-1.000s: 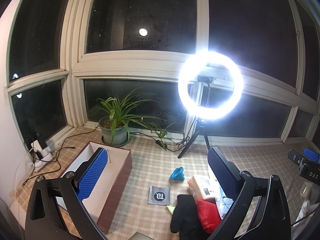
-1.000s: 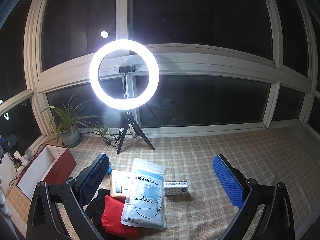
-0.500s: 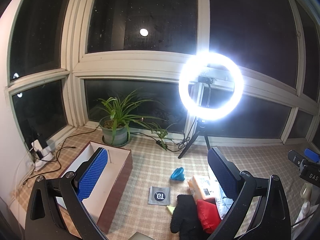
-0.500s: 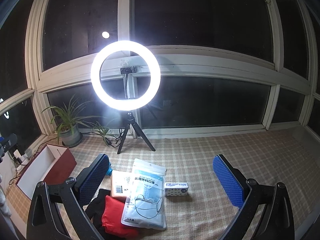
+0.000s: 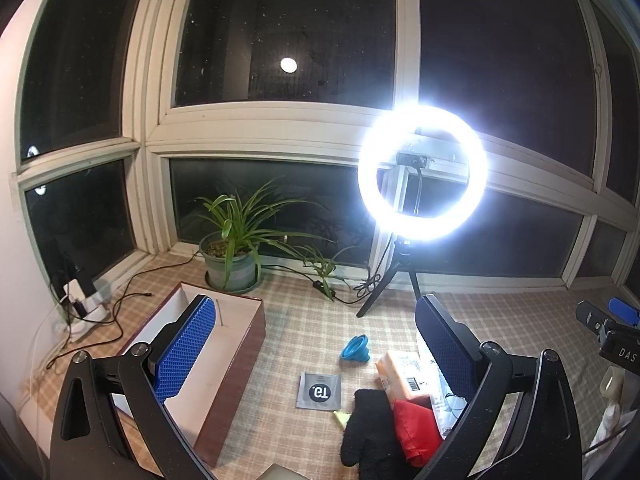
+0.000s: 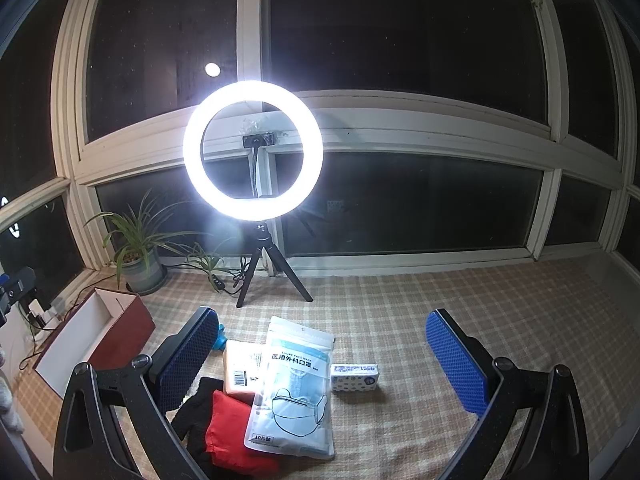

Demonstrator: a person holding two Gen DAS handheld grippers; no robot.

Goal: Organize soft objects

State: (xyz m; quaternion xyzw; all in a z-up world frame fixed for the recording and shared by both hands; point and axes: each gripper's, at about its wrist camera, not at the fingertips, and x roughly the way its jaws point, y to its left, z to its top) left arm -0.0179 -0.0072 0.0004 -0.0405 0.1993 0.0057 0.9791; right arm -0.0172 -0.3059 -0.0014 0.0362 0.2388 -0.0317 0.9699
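Note:
Soft items lie on the checked cloth: a black glove [image 5: 370, 426] [image 6: 198, 404], a red cloth [image 5: 416, 428] [image 6: 232, 432], an orange packet [image 5: 402, 374] [image 6: 242, 370], a face-mask bag [image 6: 294, 390], a small tissue pack [image 6: 354, 377], a blue funnel-like piece [image 5: 354, 348] and a grey sachet [image 5: 319, 390]. A brown box with a white inside [image 5: 208, 364] [image 6: 90, 334] stands open to the left. My left gripper [image 5: 320, 340] hangs open above the box and pile. My right gripper [image 6: 320, 356] is open above the bag, holding nothing.
A bright ring light on a tripod [image 5: 422, 174] [image 6: 253, 150] stands by the window behind the items. A potted plant [image 5: 232, 258] [image 6: 140, 264] is at the back left, with cables and a charger [image 5: 82, 304] along the left wall. Checked cloth [image 6: 440, 312] spreads to the right.

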